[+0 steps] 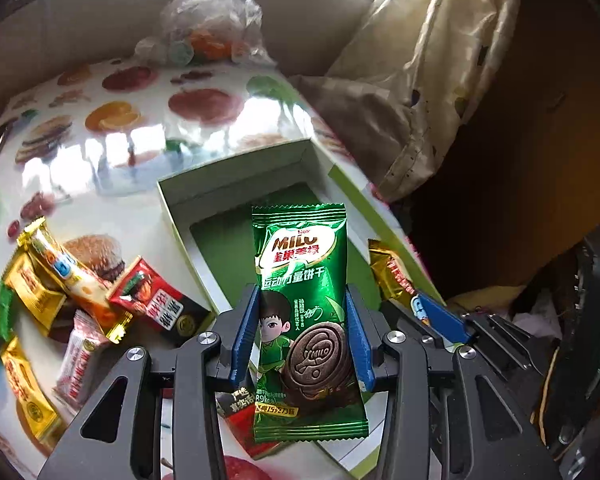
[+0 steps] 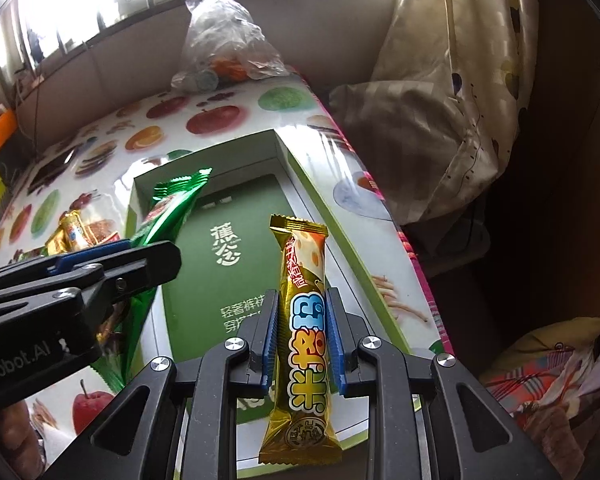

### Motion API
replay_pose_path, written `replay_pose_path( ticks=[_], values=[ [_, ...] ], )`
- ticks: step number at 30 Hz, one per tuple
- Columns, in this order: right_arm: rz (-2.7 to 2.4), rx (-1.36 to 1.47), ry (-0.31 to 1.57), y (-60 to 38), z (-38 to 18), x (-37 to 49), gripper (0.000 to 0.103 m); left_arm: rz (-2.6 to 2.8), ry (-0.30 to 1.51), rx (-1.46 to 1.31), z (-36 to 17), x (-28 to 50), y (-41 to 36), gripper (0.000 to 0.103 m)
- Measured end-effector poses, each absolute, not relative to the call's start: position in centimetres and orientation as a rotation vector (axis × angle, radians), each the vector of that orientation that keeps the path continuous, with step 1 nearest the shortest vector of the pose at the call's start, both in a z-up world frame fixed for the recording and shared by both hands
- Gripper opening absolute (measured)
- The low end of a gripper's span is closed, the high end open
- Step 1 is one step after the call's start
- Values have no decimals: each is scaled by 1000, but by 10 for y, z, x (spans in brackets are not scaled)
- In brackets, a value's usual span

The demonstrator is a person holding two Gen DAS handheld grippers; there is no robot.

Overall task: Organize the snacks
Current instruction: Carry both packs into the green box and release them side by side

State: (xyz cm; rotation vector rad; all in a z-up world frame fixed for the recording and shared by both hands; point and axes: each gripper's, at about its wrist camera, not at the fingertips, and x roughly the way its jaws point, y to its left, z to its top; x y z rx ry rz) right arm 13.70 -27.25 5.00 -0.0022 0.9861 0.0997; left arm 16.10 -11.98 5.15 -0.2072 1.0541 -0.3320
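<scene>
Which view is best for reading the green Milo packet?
Left wrist. The Milo biscuit packet faces the camera flat, with its logo and cookie picture legible, clamped in the left hand-held gripper. The right wrist view shows it edge-on, partly hidden behind that gripper, above the green box.

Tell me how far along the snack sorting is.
Early. Done: nothing yet, the green box looks empty. In hand: the left gripper holds a Milo packet and the right gripper a gold bar, both over the box. Left: the snack pile on the table.

Both wrist views look steeply down, close over the shared green box.
</scene>
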Motion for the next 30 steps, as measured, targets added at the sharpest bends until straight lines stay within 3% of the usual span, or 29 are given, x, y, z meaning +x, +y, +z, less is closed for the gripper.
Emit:
replay_pose_path(
  ticks=[12,25,27,30],
  values=[
    [100,-2,990,-276,44,140,22,-363,1089,-255,37,169,-127,43],
    [73,0,956,-282,51,135,34,-383,1084,-262,41,167,-130,45],
    [69,-5,940,-283,55,134,39,-398,1066,-269,46,165,-129,51],
    [62,-13,933,-283,58,132,39,-401,1056,-261,51,162,-127,52]
  ],
)
